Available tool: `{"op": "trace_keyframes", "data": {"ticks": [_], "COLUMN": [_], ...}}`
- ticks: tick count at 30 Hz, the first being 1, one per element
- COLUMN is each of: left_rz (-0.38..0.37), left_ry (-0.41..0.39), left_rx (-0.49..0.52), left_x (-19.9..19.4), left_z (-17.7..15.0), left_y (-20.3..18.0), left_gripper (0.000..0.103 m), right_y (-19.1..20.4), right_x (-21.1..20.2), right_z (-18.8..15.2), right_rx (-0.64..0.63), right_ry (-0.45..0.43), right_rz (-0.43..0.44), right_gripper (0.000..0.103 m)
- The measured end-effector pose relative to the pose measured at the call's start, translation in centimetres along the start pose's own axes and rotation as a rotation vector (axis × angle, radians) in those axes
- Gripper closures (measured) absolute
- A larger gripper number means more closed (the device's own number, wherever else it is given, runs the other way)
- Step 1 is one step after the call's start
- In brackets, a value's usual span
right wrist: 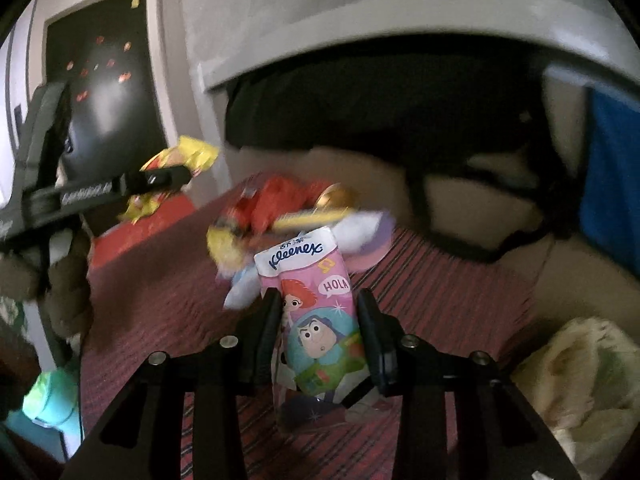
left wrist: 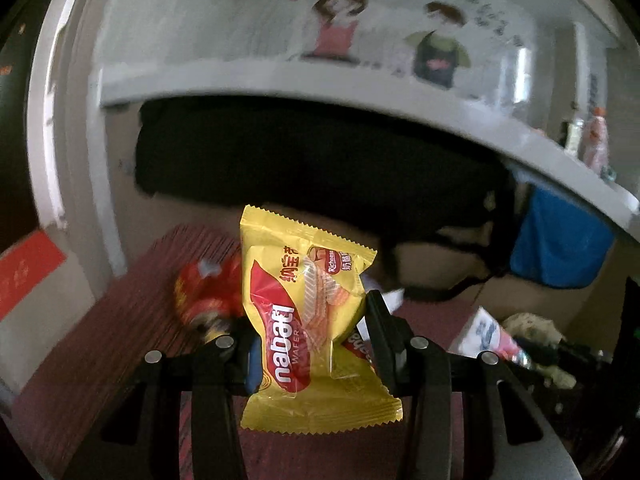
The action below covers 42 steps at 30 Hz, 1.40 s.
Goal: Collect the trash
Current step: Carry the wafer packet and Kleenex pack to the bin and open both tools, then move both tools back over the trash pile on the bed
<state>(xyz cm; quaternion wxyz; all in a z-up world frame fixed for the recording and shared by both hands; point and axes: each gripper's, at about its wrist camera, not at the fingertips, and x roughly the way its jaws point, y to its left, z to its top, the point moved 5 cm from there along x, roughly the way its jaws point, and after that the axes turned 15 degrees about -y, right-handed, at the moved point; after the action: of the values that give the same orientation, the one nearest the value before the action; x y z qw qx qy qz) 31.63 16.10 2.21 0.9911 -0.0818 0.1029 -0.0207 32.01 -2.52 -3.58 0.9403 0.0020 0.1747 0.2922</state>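
My left gripper (left wrist: 306,320) is shut on a yellow Nabati wafer wrapper (left wrist: 308,320) and holds it above the dark red striped surface (left wrist: 100,340). My right gripper (right wrist: 316,320) is shut on a pink Kleenex tissue pack (right wrist: 316,320) with cartoon figures. In the right wrist view the left gripper (right wrist: 168,178) shows at the left with the yellow wrapper (right wrist: 192,152) in it. A pile of red and yellow wrappers (right wrist: 280,204) lies on the striped surface (right wrist: 440,300) beyond the pack. A red wrapper (left wrist: 204,292) also lies behind the wafer wrapper.
A white shelf (left wrist: 280,76) runs overhead, with a black bag (left wrist: 300,152) hanging under it. A blue cloth (left wrist: 560,240) hangs at the right. A crumpled pale bag (right wrist: 580,380) lies at the right. A green and blue object (right wrist: 48,400) sits low left.
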Motion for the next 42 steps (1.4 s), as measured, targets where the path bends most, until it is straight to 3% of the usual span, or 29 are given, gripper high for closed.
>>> {"op": "trace_keyframes", "data": {"ticks": [3,9,14,18,22,29,31,33,34,36,42], "left_rz": [-0.067,-0.221,-0.322,-0.366,-0.385,-0.439,-0.479,-0.546,-0.559,-0.572,-0.595], "left_ry": [-0.062,-0.082,0.001,0.082,0.137,0.162,0.178,0.24,0.265,0.295,0.324], "left_rx": [0.03,0.057,0.068,0.06,0.057,0.055,0.04,0.007,-0.014,-0.024,-0.071], "left_x": [-0.6,0.8,3.3,6.0,7.8,9.6,10.1,11.2,11.7,12.4,12.4], "left_z": [1.1,0.6,-2.5,-5.2,-7.2,-8.3,-8.6,-9.6,-9.9,-10.5,-10.3], "left_y": [-4.5,-14.4,-22.0,-26.4,-28.7,-31.1,-31.4,-31.8,-31.7,-31.6,-30.7], "left_gripper": [0.058,0.058,0.058,0.058,0.058,0.057,0.051,0.034,0.033,0.033,0.033], "right_y": [-2.7,-9.7,-15.9,-20.0,-22.7,-25.9,-26.6,-27.3,-27.8,-28.6,-29.3], "right_x": [-3.0,-10.3,-15.2,-17.1,-17.2,-16.4,-16.0,-15.8,-15.7,-15.8,-16.6], "right_z": [2.8,6.3,5.8,4.2,2.6,0.6,0.1,-0.2,-0.4,-0.7,-1.2], "right_rx": [0.007,0.015,0.037,0.091,0.138,0.205,0.223,0.246,0.271,0.311,0.343], "right_ry": [-0.08,-0.193,-0.214,-0.194,-0.174,-0.156,-0.151,-0.158,-0.165,-0.175,-0.194], "right_rz": [-0.059,-0.239,-0.405,-0.457,-0.477,-0.485,-0.484,-0.471,-0.455,-0.458,-0.483], "right_gripper": [0.067,0.067,0.067,0.067,0.067,0.067,0.066,0.062,0.061,0.046,0.039]}}
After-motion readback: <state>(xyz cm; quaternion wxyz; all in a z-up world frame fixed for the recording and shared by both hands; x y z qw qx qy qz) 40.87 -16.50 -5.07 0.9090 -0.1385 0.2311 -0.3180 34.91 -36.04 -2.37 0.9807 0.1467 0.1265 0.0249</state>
